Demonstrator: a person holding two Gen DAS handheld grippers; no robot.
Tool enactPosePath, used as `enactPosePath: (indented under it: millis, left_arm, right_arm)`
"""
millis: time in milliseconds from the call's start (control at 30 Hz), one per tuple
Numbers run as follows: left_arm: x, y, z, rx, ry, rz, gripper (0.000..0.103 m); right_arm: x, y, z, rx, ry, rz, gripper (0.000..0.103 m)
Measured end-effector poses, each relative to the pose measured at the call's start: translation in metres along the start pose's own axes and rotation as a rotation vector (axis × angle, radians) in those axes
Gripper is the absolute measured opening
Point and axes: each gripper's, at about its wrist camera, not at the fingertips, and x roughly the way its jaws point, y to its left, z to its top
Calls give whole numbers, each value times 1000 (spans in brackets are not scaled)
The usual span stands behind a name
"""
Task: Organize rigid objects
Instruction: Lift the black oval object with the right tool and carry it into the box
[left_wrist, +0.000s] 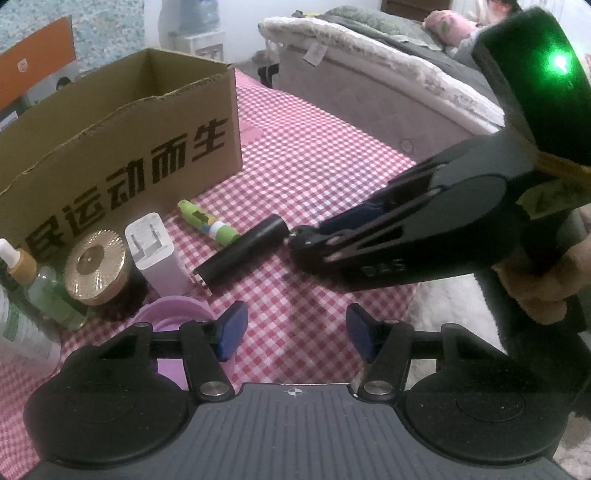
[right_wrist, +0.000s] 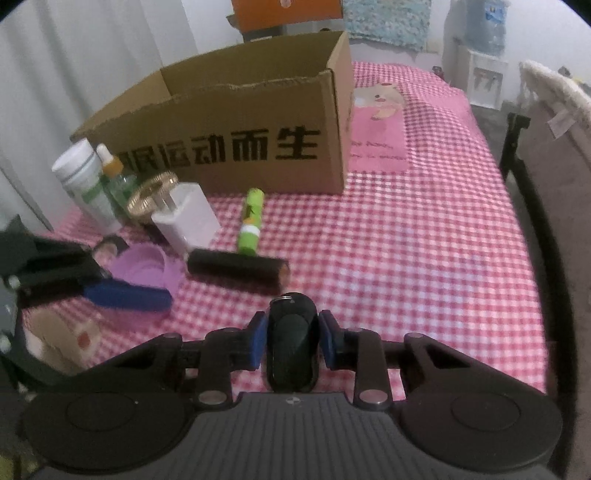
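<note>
My right gripper (right_wrist: 291, 341) is shut on a small black key fob (right_wrist: 291, 350) with a metal ring, held just above the checked cloth; it shows in the left wrist view (left_wrist: 301, 240) next to the black cylinder (left_wrist: 240, 254). My left gripper (left_wrist: 293, 328) is open and empty over the cloth, near the purple cup (left_wrist: 173, 314). An open cardboard box (left_wrist: 122, 147) stands behind the objects. In the right wrist view the black cylinder (right_wrist: 236, 271) lies just ahead of the fob, with the green tube (right_wrist: 251, 221) behind it.
A white charger (left_wrist: 153, 254), a gold-lidded jar (left_wrist: 94, 267), a dropper bottle (left_wrist: 22, 266) and a white bottle (right_wrist: 83, 181) stand in front of the box. The pink checked cloth (left_wrist: 314, 166) covers the table. A bed (left_wrist: 388, 74) lies beyond it.
</note>
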Motion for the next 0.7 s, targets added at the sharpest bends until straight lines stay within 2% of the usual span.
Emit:
enactPosePath:
  millis: [167, 300, 400, 500, 700]
  left_arm:
    - [3, 0, 0, -2, 3, -5, 60]
    - [7, 1, 2, -7, 0, -16, 60]
    - [12, -1, 5, -5, -1, -24, 57]
    - [17, -4, 6, 1, 6, -31, 51]
    - [28, -5, 10, -7, 17, -43, 41]
  right_arm:
    - [9, 6, 6, 35, -27, 41, 32]
    - [-1, 0, 5, 71, -42, 47, 33]
    - [-12, -9, 2, 114, -43, 44, 33]
    - [-9, -18, -2, 171, -8, 52, 33]
    - [-4, -25, -5, 229, 19, 116, 33]
